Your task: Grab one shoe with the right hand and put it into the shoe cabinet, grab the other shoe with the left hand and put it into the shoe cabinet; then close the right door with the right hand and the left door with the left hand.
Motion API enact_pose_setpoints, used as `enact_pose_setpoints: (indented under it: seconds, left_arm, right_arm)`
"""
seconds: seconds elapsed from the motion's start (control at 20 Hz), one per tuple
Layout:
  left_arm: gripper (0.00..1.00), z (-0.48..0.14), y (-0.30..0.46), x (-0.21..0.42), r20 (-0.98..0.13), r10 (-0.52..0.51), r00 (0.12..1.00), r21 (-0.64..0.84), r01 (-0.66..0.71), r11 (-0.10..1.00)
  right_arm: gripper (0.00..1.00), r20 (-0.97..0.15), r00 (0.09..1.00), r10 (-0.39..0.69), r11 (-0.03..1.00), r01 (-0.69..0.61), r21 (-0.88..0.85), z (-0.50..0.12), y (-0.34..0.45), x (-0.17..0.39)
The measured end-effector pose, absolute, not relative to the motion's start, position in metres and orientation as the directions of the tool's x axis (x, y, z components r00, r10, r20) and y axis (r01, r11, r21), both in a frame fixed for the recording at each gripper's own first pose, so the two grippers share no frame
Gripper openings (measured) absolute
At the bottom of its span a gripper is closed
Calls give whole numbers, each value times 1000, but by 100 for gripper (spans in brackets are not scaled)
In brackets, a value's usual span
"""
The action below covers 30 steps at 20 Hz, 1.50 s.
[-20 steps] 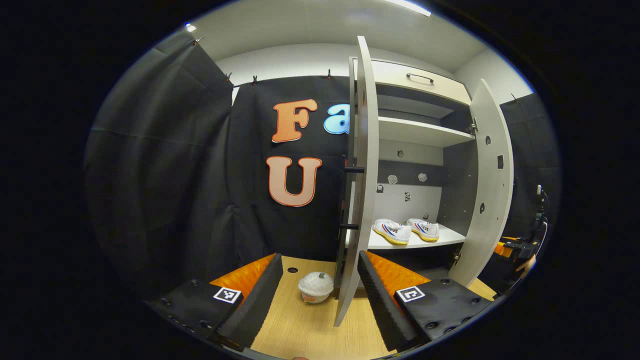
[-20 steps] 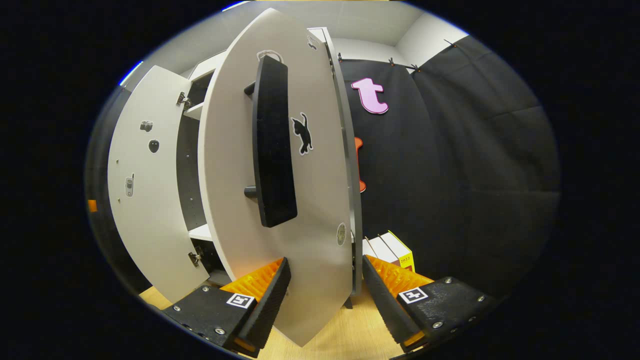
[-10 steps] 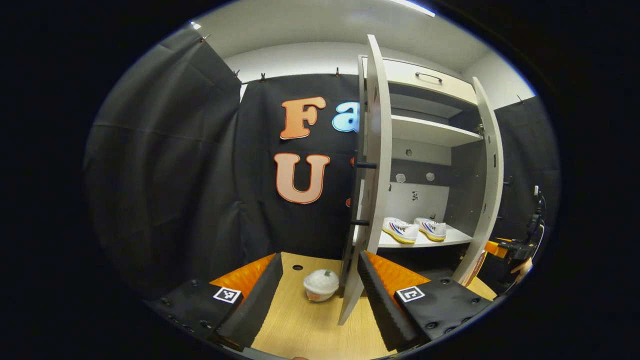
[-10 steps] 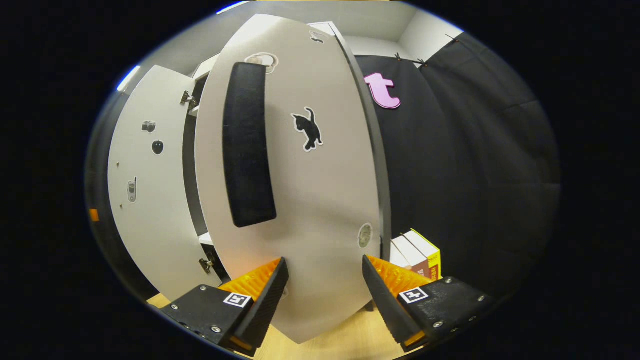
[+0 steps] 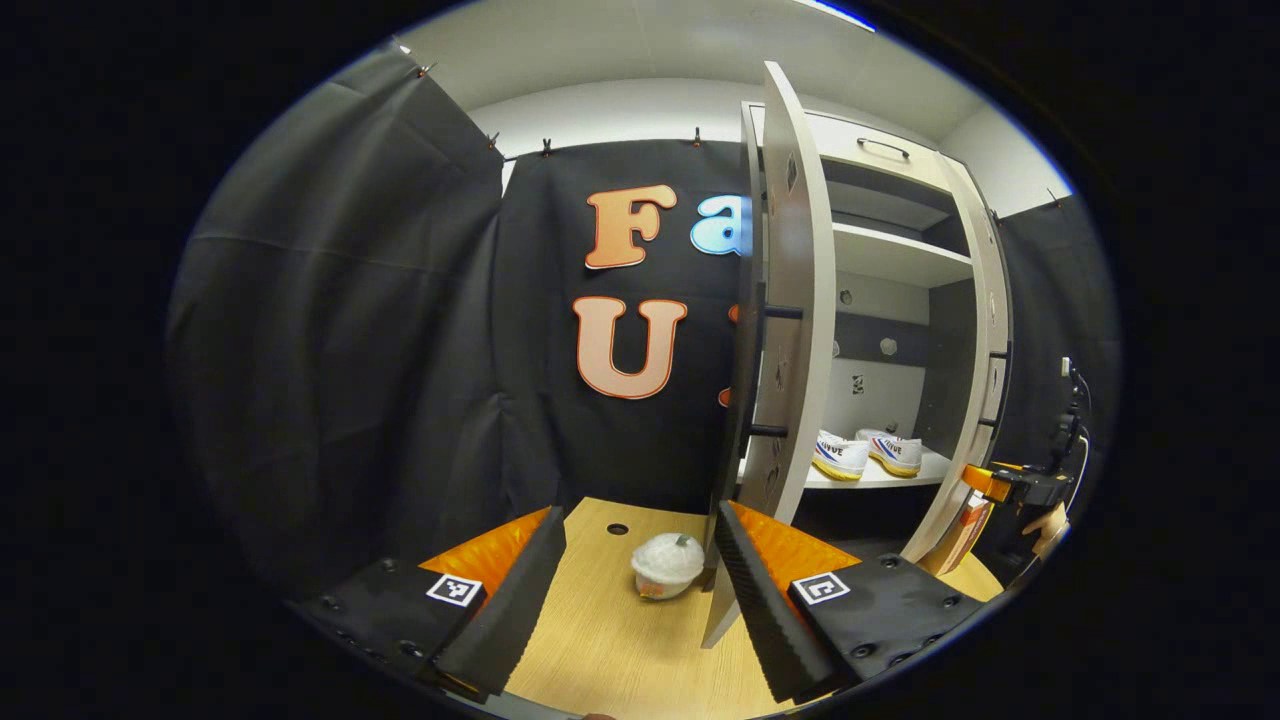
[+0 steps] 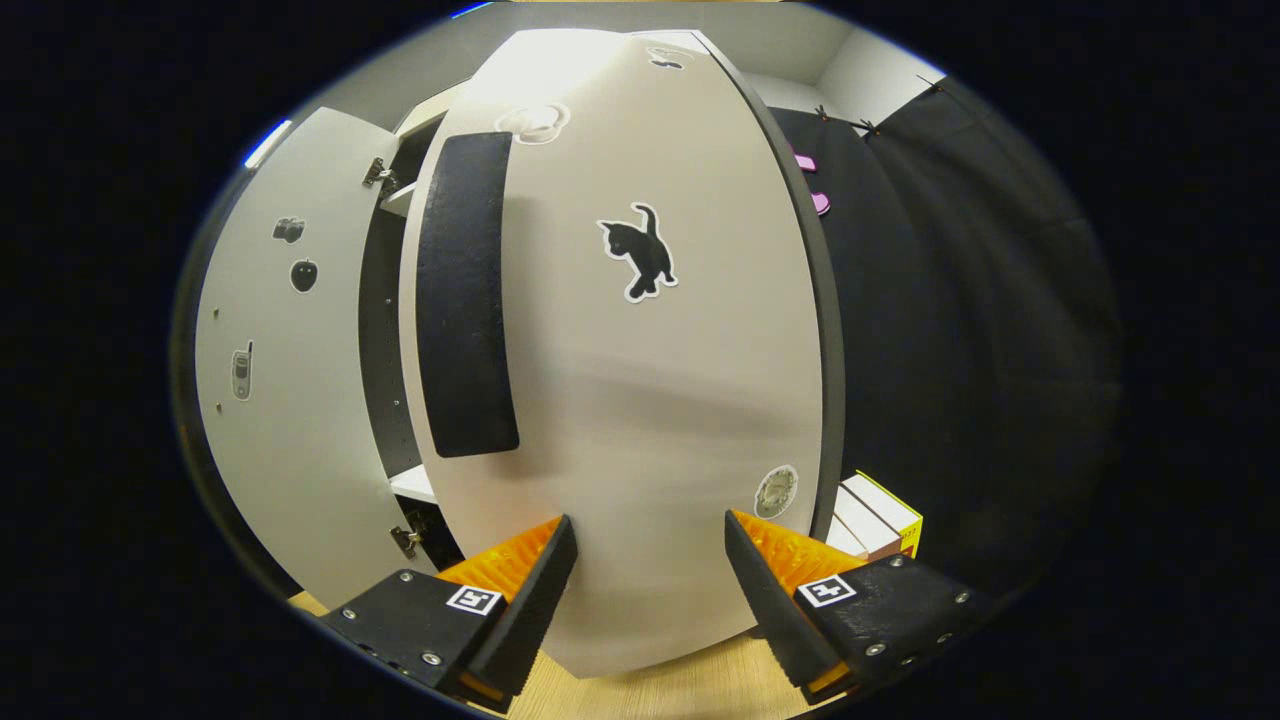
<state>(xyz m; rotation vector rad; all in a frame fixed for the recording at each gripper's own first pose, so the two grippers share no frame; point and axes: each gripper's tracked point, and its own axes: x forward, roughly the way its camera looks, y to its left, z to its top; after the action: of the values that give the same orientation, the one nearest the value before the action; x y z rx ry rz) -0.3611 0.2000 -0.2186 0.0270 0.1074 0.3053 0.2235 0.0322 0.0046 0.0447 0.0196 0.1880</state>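
shoes (image 5: 868,453): white pair, on cab shelf | left door (image 5: 790,330): ajar | right door (image 6: 640,380): part-open

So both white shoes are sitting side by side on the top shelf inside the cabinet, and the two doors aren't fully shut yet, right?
Nearly. The two white shoes sit side by side on the lower shelf, not the top one; the upper shelf looks bare in the left gripper view. The rest holds: the left door and the right door both stand ajar.

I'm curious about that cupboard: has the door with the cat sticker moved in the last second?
Yes. The right door has swung toward closing, now covering more of the black cloth wall behind it.
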Motion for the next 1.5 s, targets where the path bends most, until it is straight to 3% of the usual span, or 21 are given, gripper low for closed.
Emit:
enact_pose_setpoints:
  seconds: [1.15, 1.5]
  left_arm:
    - [98, -273, 195, -269, -145, 186, 972, 35, -182, 983]
    - [96, -282, 194, -259, -149, 172, 974, 7, -173, 985]
  right_arm:
    - [92, -43, 994, 100, 995, -100, -7, 7, 49, 249]
    - [92, -13, 991, 135, 991, -135, -9, 28, 39, 206]
